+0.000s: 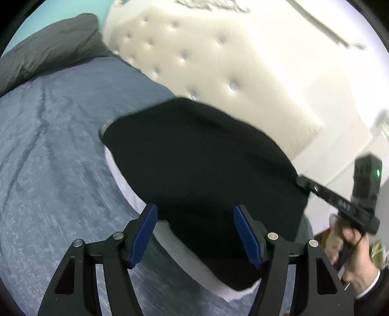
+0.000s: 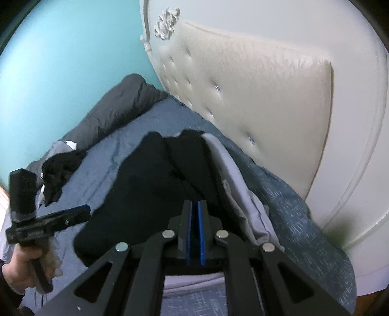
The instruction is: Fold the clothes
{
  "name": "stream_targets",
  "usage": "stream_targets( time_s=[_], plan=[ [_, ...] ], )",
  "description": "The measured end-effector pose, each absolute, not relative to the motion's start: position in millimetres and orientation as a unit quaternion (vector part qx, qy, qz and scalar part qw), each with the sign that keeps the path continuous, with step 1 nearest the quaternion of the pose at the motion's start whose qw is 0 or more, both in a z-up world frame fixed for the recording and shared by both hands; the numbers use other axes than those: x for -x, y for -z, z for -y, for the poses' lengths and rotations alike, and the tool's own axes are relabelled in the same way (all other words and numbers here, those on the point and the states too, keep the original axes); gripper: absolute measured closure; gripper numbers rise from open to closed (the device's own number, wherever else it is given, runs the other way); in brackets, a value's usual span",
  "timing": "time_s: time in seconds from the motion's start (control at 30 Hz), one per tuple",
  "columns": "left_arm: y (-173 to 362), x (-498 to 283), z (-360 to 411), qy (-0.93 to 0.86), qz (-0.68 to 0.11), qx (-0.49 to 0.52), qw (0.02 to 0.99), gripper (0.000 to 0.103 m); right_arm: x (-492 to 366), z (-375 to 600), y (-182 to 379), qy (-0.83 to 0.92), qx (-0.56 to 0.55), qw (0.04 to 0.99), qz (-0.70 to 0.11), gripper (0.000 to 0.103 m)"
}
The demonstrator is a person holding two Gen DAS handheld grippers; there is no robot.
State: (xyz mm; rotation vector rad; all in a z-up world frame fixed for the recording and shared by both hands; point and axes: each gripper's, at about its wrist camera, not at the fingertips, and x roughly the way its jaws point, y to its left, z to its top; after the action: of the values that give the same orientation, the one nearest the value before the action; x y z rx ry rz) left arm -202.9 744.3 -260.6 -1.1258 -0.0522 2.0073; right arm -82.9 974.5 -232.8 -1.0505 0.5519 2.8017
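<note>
A blue-grey bedspread (image 2: 136, 155) covers the bed below a cream tufted headboard (image 2: 255, 102) and turquoise wall (image 2: 73, 48). The black garment (image 1: 199, 155) lies near the headboard. The left gripper (image 1: 194, 233) gapes empty over it; the right gripper (image 2: 194, 233) is pressed together, apparently pinching the garment's edge.

A bed (image 2: 150, 126) fills most of both views, covered in a mottled blue-grey bedspread (image 1: 60, 145) with soft creases. A dark grey pillow (image 2: 116, 107) lies along its far edge against a turquoise wall (image 2: 73, 48). The cream headboard (image 2: 255, 92) is button-tufted, its studs glinting, and set in a white frame (image 2: 364, 145) with a carved floral ornament (image 2: 166, 23) on top. The light is bright and even.
</note>
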Motion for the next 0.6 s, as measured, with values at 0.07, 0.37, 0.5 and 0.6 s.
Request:
stream_targets(
  time_s=[0.07, 0.37, 0.5, 0.6],
  plan=[
    [270, 199, -745, -0.791, 0.028, 0.455, 0.409, 0.033, 82, -977, 240, -0.916, 0.352, 0.057, -0.183, 0.101],
    [250, 192, -725, -0.796, 0.058, 0.436, 0.416, 0.033, 96, -972, 208, -0.928, 0.325, 0.04, -0.178, 0.102],
    [257, 188, -725, -0.79, 0.058, 0.447, 0.415, 0.033, 131, -960, 201, -0.922, 0.355, 0.024, -0.152, 0.102],
    [262, 186, -726, -0.788, 0.059, 0.453, 0.413, 0.033, 152, -959, 216, -0.907, 0.392, 0.041, -0.148, 0.102]
  ],
)
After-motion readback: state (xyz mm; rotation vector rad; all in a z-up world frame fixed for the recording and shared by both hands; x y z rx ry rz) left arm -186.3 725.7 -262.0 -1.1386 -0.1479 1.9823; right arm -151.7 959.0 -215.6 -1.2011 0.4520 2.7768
